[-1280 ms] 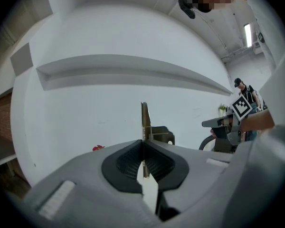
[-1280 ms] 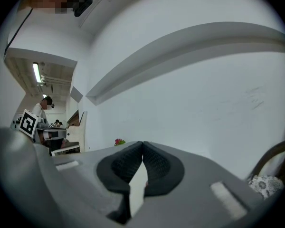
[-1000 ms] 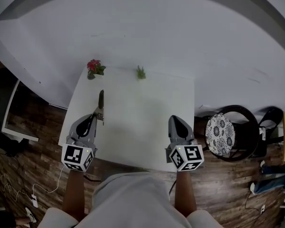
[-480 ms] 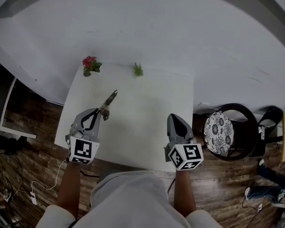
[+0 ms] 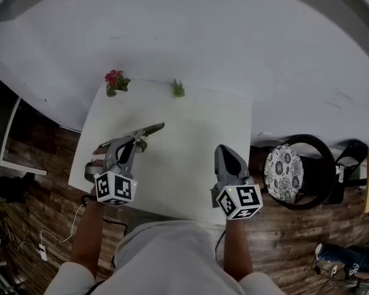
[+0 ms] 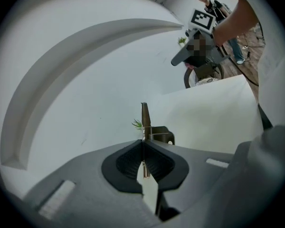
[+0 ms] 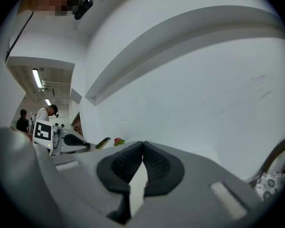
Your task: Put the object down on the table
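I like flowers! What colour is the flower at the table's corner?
The flower is pinkish red; head view shows it best.

Two grippers in all, left gripper (image 5: 138,142) and right gripper (image 5: 224,150), one metal clip (image 5: 152,128), one white table (image 5: 197,134), two small plants, red-flowered plant (image 5: 115,80) and green plant (image 5: 179,89), one dark chair (image 5: 317,149), one patterned cushion (image 5: 285,172).

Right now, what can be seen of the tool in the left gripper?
The metal tool is slim, with a flat blade-like end, a small spring and a dark part beside it. The left gripper is shut on it; it juts past the jaws over the white table. Contact with the table cannot be told.
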Motion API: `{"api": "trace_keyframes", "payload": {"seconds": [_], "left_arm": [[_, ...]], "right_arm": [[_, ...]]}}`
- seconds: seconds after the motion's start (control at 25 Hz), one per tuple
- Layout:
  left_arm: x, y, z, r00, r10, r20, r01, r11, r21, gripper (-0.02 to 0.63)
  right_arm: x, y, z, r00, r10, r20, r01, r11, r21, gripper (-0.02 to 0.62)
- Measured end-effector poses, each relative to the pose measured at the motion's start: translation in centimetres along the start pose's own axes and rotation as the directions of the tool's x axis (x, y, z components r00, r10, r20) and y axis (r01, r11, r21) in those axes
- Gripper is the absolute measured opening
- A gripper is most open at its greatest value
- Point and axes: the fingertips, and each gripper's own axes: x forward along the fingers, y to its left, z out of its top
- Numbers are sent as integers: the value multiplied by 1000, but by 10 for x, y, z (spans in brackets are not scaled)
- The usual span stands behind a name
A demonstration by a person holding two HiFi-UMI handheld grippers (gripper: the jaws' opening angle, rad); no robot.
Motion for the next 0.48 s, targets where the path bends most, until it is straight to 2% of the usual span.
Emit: {"api": "trace_keyframes", "payload": {"seconds": [0.48], "left_arm": [[51,-48,-30,986,-93,-137,113,983,147,12]], "right_arm": [[-3,-14,-6,1000,-3,-20,4,1000,14,3]]}}
